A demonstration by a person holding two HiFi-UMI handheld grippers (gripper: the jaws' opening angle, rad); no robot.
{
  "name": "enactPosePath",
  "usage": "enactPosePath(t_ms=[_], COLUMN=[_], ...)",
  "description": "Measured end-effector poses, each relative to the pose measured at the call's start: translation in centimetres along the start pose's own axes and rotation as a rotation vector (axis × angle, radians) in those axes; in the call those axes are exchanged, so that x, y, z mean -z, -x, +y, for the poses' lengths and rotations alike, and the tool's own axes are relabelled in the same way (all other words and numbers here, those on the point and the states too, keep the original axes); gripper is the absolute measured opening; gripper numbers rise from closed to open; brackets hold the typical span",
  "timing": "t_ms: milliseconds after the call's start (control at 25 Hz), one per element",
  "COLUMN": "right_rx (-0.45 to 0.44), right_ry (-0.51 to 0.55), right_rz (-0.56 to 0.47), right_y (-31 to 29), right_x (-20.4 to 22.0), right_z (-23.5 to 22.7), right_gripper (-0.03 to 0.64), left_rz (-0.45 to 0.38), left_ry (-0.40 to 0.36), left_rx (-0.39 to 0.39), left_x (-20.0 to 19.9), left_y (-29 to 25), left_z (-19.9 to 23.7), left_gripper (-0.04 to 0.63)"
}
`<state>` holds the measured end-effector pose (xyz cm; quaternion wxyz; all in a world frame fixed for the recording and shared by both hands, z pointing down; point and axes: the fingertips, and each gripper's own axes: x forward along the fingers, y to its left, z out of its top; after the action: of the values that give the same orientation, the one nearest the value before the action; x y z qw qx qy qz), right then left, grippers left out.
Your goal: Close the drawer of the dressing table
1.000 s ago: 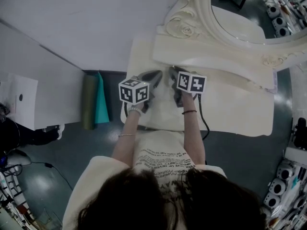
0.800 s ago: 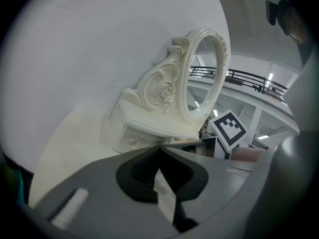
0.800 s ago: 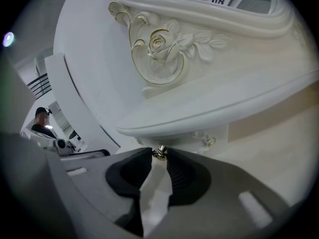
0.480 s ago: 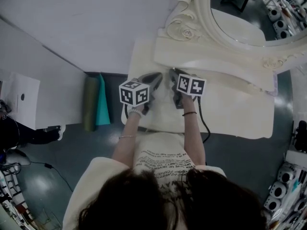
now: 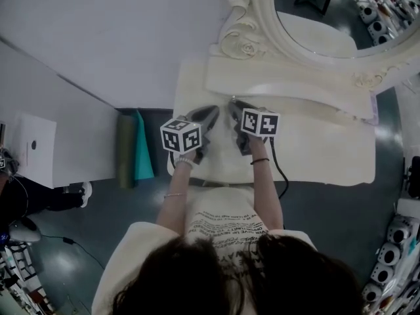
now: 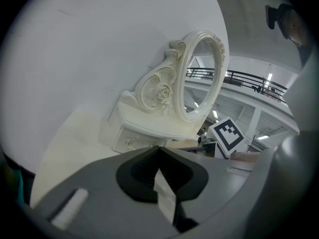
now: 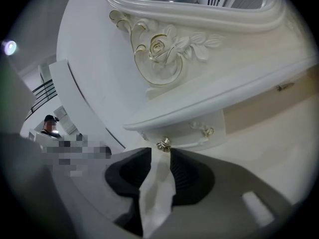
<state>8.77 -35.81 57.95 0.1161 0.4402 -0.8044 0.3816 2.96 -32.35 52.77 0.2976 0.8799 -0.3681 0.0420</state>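
Observation:
The cream dressing table (image 5: 328,151) carries a low drawer unit (image 5: 289,87) under its carved mirror (image 5: 328,15). A small drawer front (image 7: 192,133) with a gold knob (image 7: 163,144) sits right at my right gripper (image 7: 160,151). Its jaws are opening, with a narrow gap, and the knob is at the tips without being pressed. Whether the drawer is flush I cannot tell. My left gripper (image 6: 159,148) is shut on nothing, hovering over the tabletop and aimed at the unit's left end (image 6: 130,141). In the head view, the left gripper (image 5: 213,112) and the right gripper (image 5: 233,105) sit side by side.
A white wall (image 5: 118,31) stands behind the table. A green rolled mat (image 5: 134,149) leans beside its left edge, and a white panel (image 5: 39,156) lies further left. A black cable (image 5: 280,174) trails over the front edge. The right half of the tabletop is bare.
The head view has shifted a little, so the table sits lower in the picture. Both grippers stay at the drawer unit.

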Motion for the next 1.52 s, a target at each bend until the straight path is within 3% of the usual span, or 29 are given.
enactPosePath(t_ms=[200,440,960,1520], right_rx=[-0.035,-0.084,-0.100,-0.165], right_ry=[-0.015,0.051,0.141,0.212], right_rz=[-0.033,-0.054,-0.099,-0.171], right_y=[1.1,2.6,6.0,7.6], right_x=[-0.2,-0.1,0.8,-0.6], right_z=[0.6,2.3,4.4,7.2], right_gripper=[0.109,0.098,0.006,0.003], left_rz=[0.003,0.006,-0.006,-0.027], left_ry=[-0.006,-0.024,-0.074,-0.127], left_rx=[0.015,0.048,0.110,0.162], left_x=[0.4,0.7,0.4,-0.4], left_y=[0.4,0.8,2.5,3.6], left_z=[-0.8,-2.3,-4.7,-6.0], left_gripper=[-0.009,-0.009,-0.009,-0.009])
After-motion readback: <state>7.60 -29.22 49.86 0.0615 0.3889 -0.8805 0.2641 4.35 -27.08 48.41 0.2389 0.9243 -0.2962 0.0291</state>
